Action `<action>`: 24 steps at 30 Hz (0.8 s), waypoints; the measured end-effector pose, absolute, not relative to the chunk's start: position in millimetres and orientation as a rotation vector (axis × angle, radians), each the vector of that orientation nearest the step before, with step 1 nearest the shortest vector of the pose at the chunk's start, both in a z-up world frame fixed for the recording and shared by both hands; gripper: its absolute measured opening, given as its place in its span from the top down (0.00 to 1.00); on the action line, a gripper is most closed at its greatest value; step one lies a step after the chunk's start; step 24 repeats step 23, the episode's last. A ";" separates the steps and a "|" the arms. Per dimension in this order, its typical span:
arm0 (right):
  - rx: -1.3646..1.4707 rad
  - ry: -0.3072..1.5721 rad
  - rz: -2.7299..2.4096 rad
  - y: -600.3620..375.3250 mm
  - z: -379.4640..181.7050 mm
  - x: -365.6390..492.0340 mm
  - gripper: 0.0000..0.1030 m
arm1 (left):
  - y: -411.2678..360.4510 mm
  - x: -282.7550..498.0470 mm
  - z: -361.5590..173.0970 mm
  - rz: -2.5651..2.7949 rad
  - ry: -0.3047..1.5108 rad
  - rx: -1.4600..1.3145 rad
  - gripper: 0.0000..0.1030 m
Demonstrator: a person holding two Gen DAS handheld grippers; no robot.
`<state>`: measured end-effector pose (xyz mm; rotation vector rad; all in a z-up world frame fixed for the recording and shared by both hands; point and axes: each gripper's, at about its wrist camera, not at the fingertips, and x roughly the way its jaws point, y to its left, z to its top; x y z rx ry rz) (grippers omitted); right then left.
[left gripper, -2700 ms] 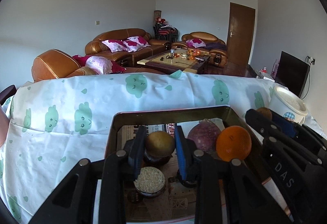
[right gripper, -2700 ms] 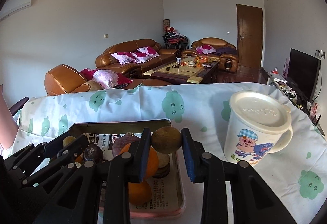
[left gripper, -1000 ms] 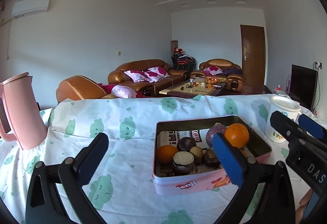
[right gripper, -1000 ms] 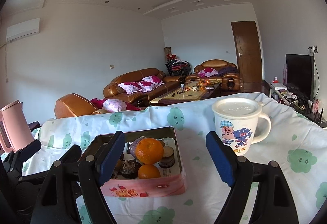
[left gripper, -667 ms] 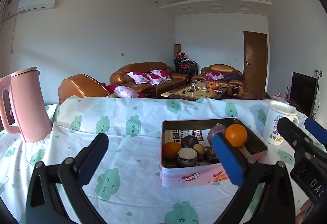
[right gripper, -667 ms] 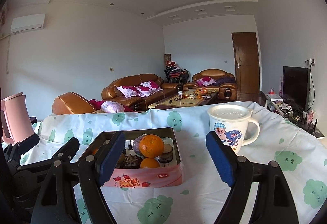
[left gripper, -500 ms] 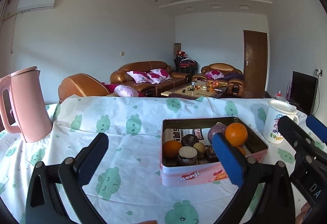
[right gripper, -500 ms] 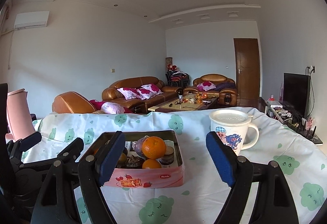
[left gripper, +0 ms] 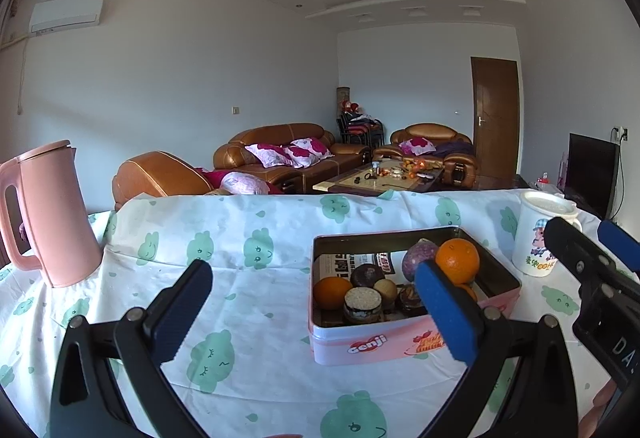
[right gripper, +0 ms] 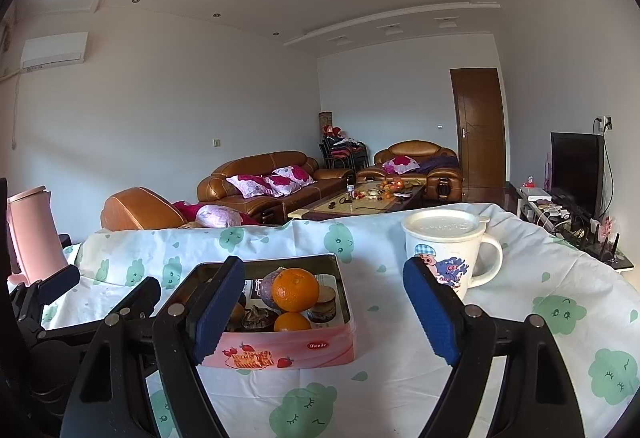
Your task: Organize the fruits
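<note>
A pink tin box [left gripper: 376,342] [right gripper: 288,350] stands on the table and holds the fruits: a large orange [left gripper: 457,260] [right gripper: 295,289] on top, a smaller orange [left gripper: 327,292], a purple round fruit [left gripper: 414,260], a small tan fruit [left gripper: 385,288] and dark round pieces. My left gripper [left gripper: 312,314] is open and empty, held back in front of the box. My right gripper [right gripper: 324,310] is open and empty, also in front of the box. The right gripper shows in the left wrist view [left gripper: 592,262].
A pink kettle [left gripper: 48,214] stands at the table's left. A white lidded cartoon mug [right gripper: 444,250] [left gripper: 540,234] stands right of the box. The table has a white cloth with green prints [left gripper: 240,238]. Sofas and a coffee table lie beyond.
Both grippers let go of the small fruits they held over the box, opened wide and pulled back and up from it. Lately they have hardly moved.
</note>
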<state>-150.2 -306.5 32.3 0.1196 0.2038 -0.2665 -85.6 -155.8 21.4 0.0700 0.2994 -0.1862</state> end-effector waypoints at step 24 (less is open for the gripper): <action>0.139 0.231 -0.273 -312.0 30.7 -146.4 0.20 | -156.2 -81.9 21.1 -0.199 0.325 0.068 0.00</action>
